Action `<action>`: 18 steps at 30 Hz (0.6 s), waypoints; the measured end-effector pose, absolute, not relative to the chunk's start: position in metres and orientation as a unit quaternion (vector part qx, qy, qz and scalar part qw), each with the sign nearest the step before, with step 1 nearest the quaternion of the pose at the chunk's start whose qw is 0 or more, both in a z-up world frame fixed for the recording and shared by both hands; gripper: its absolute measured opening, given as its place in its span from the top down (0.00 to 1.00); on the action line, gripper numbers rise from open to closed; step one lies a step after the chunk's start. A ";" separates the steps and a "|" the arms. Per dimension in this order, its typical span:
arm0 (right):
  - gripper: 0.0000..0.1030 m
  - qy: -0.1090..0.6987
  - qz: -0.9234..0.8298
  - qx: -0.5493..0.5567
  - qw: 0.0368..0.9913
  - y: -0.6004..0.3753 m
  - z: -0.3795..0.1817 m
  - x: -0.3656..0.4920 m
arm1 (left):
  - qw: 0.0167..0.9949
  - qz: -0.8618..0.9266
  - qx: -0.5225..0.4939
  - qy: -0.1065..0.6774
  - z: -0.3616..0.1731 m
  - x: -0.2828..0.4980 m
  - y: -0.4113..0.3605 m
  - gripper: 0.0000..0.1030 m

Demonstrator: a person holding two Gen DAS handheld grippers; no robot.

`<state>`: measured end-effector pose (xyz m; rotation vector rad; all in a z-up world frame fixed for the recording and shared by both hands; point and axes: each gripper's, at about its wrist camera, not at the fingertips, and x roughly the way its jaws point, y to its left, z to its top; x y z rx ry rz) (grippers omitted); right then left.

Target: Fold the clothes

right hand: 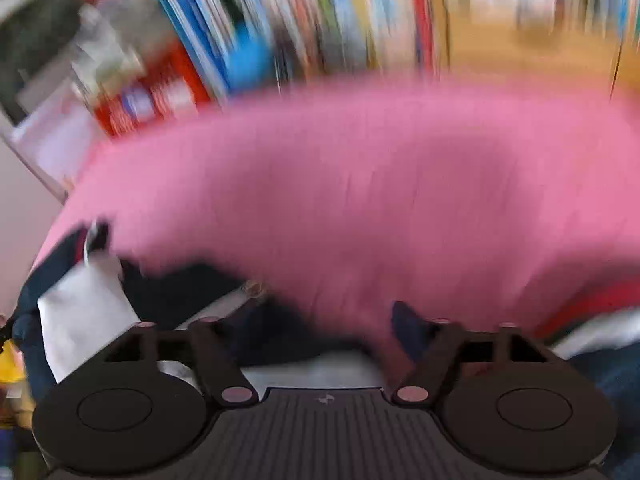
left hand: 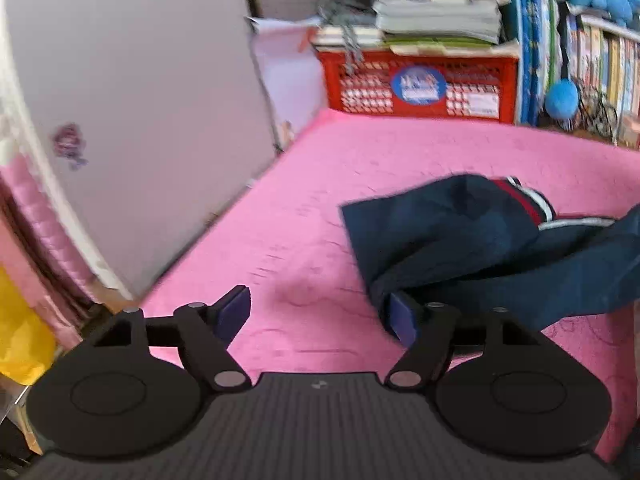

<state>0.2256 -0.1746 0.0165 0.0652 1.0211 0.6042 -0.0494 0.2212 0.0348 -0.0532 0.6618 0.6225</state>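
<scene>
A dark navy garment (left hand: 472,240) with a red and white striped waistband lies crumpled on the pink bed cover (left hand: 360,152), right of centre in the left wrist view. My left gripper (left hand: 320,316) is open; its right finger touches the garment's near edge, the left finger is over bare cover. The right wrist view is heavily blurred. My right gripper (right hand: 328,320) is open over the pink cover (right hand: 400,184). Dark navy cloth (right hand: 192,292) with a white patch (right hand: 84,312) lies at its lower left.
A white board (left hand: 140,100) leans at the bed's left edge. A red crate (left hand: 420,84) with stacked books on it stands behind the bed. A bookshelf (left hand: 600,64) and blue plush toys are at the back right. Yellow material (left hand: 20,332) is at the far left.
</scene>
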 end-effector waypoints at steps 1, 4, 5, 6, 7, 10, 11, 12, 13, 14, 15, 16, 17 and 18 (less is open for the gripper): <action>0.27 0.496 0.296 0.036 0.815 -0.171 0.011 0.225 | 0.900 0.299 -0.036 0.313 0.041 -0.057 0.224 0.28; 0.27 0.480 0.343 0.026 0.807 -0.177 0.013 0.197 | 0.909 0.299 -0.048 0.286 0.060 -0.062 0.228 0.28; 0.30 0.462 0.350 0.009 0.815 -0.178 0.014 0.183 | 0.914 0.296 -0.044 0.275 0.067 -0.059 0.226 0.28; 0.35 0.440 0.355 -0.014 0.825 -0.178 0.016 0.169 | 0.918 0.295 -0.036 0.262 0.073 -0.056 0.223 0.28; 0.37 0.417 0.358 -0.037 0.834 -0.179 0.017 0.154 | 0.920 0.303 -0.035 0.246 0.078 -0.054 0.219 0.28; 0.43 0.312 0.372 -0.124 0.865 -0.175 0.016 0.102 | 0.924 0.320 -0.045 0.205 0.090 -0.046 0.210 0.20; 0.44 0.289 0.372 -0.146 0.870 -0.175 0.016 0.087 | 0.927 0.316 -0.057 0.197 0.091 -0.043 0.209 0.19; 0.46 0.279 0.371 -0.159 0.871 -0.174 0.015 0.079 | 0.935 0.285 -0.064 0.202 0.091 -0.038 0.208 0.19; 0.47 0.272 0.370 -0.170 0.872 -0.173 0.013 0.073 | 0.943 0.243 -0.066 0.216 0.091 -0.029 0.203 0.19; 0.48 0.269 0.371 -0.175 0.872 -0.173 0.011 0.069 | 0.950 0.200 -0.068 0.230 0.090 -0.020 0.197 0.19; 0.48 0.269 0.373 -0.176 0.870 -0.174 0.008 0.068 | 0.955 0.158 -0.062 0.244 0.088 -0.010 0.187 0.19; 0.49 0.270 0.376 -0.175 0.869 -0.175 0.007 0.067 | 0.958 0.116 -0.054 0.256 0.086 0.000 0.175 0.19; 0.49 0.269 0.380 -0.169 0.869 -0.177 0.007 0.066 | 0.961 0.072 -0.038 0.266 0.084 0.010 0.159 0.18; 0.49 0.268 0.386 -0.160 0.868 -0.180 0.007 0.067 | 0.962 0.028 -0.015 0.272 0.083 0.018 0.144 0.15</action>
